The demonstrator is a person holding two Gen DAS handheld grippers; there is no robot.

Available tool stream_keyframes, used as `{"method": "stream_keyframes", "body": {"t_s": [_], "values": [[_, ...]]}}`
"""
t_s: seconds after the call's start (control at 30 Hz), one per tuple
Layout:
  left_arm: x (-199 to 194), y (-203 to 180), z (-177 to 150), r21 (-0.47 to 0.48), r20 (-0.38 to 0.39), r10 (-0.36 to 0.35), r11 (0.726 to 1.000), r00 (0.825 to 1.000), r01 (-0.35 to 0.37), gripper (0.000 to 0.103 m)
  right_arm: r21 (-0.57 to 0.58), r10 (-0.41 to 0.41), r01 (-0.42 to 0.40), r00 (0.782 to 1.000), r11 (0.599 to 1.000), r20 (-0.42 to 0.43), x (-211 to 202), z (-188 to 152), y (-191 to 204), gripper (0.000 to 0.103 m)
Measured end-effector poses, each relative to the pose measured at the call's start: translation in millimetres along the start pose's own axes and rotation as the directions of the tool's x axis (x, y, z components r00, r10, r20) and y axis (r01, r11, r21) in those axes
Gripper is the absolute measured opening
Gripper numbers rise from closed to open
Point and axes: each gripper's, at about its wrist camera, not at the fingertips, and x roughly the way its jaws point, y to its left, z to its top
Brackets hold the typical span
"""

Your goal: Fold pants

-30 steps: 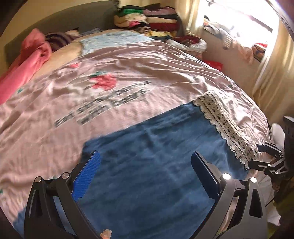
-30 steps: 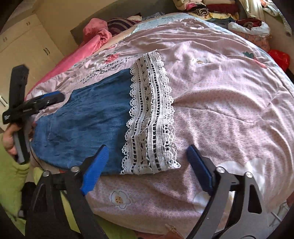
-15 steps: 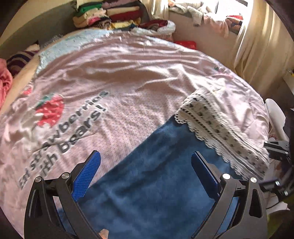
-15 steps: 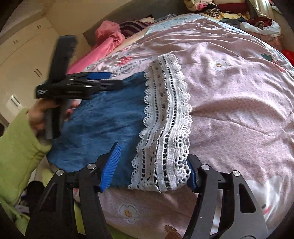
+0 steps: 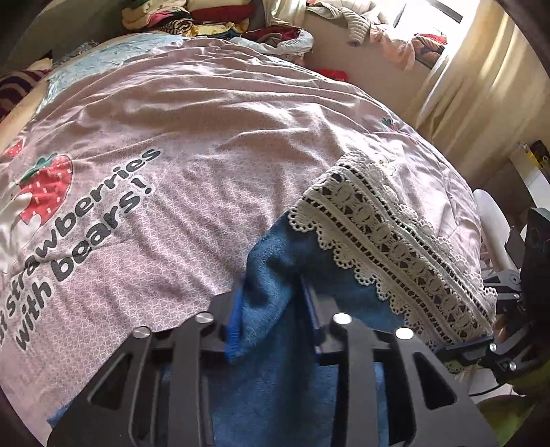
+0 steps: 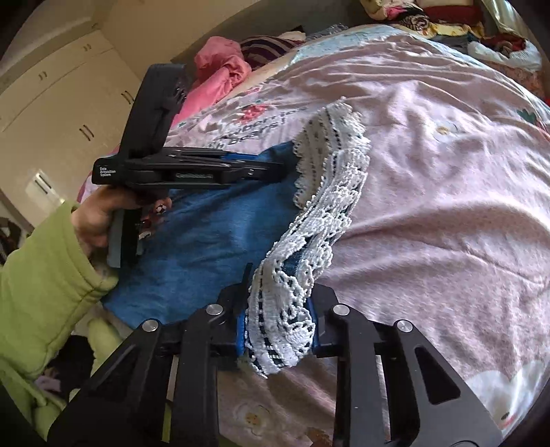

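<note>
The pants [image 5: 288, 371] are blue denim with a wide white lace hem [image 5: 388, 247] and lie on the pink bedspread [image 5: 213, 113]. My left gripper [image 5: 271, 302] is shut on the far blue edge of the pants, just beside the lace. My right gripper [image 6: 278, 326] is shut on the near corner of the lace hem [image 6: 330, 185], lifting it off the bed. The left gripper also shows in the right wrist view [image 6: 261, 166], clamped on the blue cloth [image 6: 202, 237] at the lace's far end.
A pile of folded clothes [image 5: 192, 17] sits at the head of the bed. Pink bedding [image 6: 220, 75] is bunched at the far left. Curtains [image 5: 481, 86] and a window ledge with clothes stand to the right. White cupboards [image 6: 62, 96] stand beyond the bed.
Both grippers have gone from open to shut, the left on the blue cloth, the right on the lace corner. The hem end has lifted and wrinkled.
</note>
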Motion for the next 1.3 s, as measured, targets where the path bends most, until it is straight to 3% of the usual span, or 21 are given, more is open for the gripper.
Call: {"method": "stream_keyframes", "body": {"t_s": [0.1, 0.4, 0.6, 0.73, 0.83, 0.9, 0.97, 1.1, 1.2, 1.3], "values": [[-6, 3, -3, -0.033, 0.032, -0.007, 0.999, 0.999, 0.008, 0.015, -0.026, 0.003, -0.003, 1.0, 1.0, 0.011, -3, 4, 10, 0.017], [-40, 29, -24, -0.16, 0.161, -0.076, 0.982, 0.984, 0.102, 0.013, -0.168, 0.045, -0.039, 0.998, 0.985, 0.035, -6, 26, 66, 0.017], [-75, 60, -51, -0.264, 0.241, -0.06, 0.956, 0.969, 0.125, 0.013, -0.298, 0.087, -0.081, 0.996, 0.951, 0.008, 9, 35, 125, 0.017], [-118, 90, -90, -0.361, 0.281, -0.005, 0.926, 0.96, 0.11, 0.014, -0.411, 0.081, -0.094, 0.996, 0.907, -0.048, 34, 29, 168, 0.017], [-151, 106, -131, -0.435, 0.3, 0.051, 0.896, 0.953, 0.089, 0.024, -0.499, 0.048, -0.1, 0.992, 0.861, -0.116, 60, 16, 200, 0.017], [-169, 113, -161, -0.487, 0.306, 0.083, 0.869, 0.949, 0.081, 0.038, -0.557, 0.015, -0.106, 0.986, 0.823, -0.165, 79, 4, 219, 0.017], [-180, 114, -184, -0.514, 0.311, 0.089, 0.853, 0.946, 0.089, 0.044, -0.582, -0.016, -0.113, 0.977, 0.806, -0.212, 98, -6, 231, 0.023], [-189, 107, -220, -0.548, 0.317, 0.095, 0.831, 0.944, 0.1, 0.058, -0.563, 0.001, -0.172, 0.956, 0.808, -0.292, 114, -21, 242, 0.038], [-187, 98, -240, -0.564, 0.329, 0.082, 0.816, 0.941, 0.127, 0.061, -0.561, 0.048, -0.21, 0.956, 0.801, -0.289, 97, -21, 248, 0.047], [-183, 86, -252, -0.56, 0.355, 0.05, 0.811, 0.934, 0.17, 0.063, -0.536, 0.077, -0.2, 0.967, 0.82, -0.243, 68, -13, 240, 0.055]]}}
